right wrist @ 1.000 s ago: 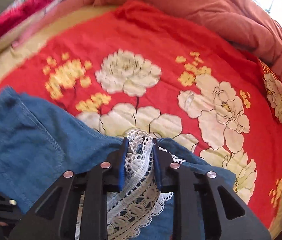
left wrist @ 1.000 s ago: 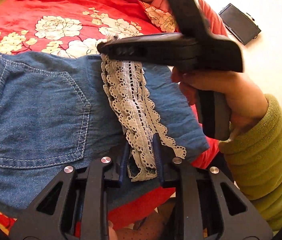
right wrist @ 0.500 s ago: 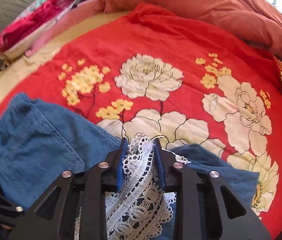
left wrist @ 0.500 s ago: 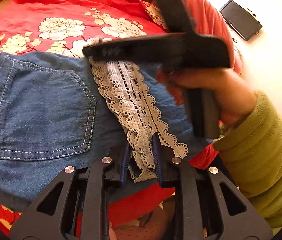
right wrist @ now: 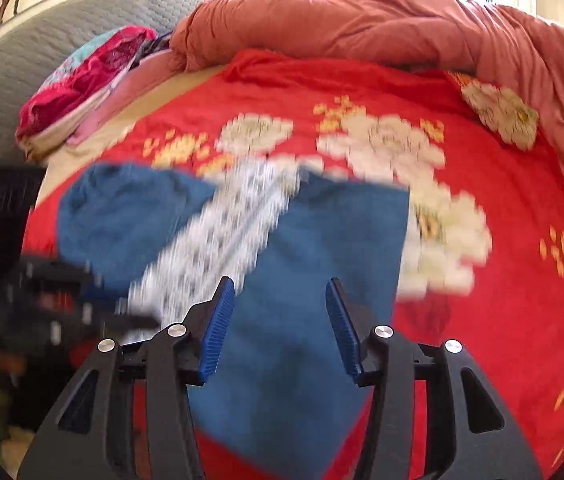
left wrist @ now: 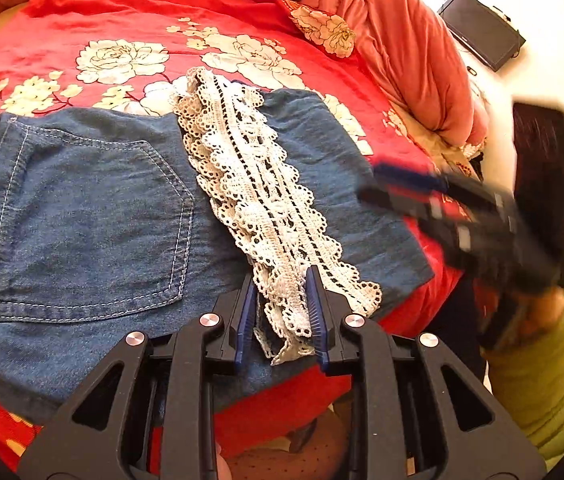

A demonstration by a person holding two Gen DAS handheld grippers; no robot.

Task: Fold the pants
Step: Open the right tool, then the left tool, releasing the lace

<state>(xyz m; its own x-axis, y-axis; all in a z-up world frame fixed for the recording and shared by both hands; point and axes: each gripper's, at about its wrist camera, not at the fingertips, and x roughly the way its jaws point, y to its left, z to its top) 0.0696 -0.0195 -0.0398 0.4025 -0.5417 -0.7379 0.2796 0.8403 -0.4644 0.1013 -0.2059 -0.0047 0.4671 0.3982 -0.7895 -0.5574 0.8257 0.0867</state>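
Blue denim pants (left wrist: 82,216) with a back pocket lie folded on a red flowered bedspread (left wrist: 130,20). A white lace hem (left wrist: 258,184) runs across the denim. My left gripper (left wrist: 280,280) is shut on the near end of the lace hem. My right gripper (right wrist: 280,292) is open and empty, pulled back above the near part of the denim (right wrist: 310,272); the lace (right wrist: 218,240) shows blurred to its left. In the left wrist view the right gripper (left wrist: 398,188) is a blur at the right, off the pants.
A bunched salmon duvet (right wrist: 362,20) lies along the far side of the bed. Pink and red folded clothes (right wrist: 82,80) sit at the far left by a grey headboard (right wrist: 42,32). A dark flat device (left wrist: 482,28) lies on the white floor beyond the bed.
My right gripper let go of the far end of the lace hem, opened, and pulled back to the right. The lace now lies flat on the denim. The left gripper kept its hold.
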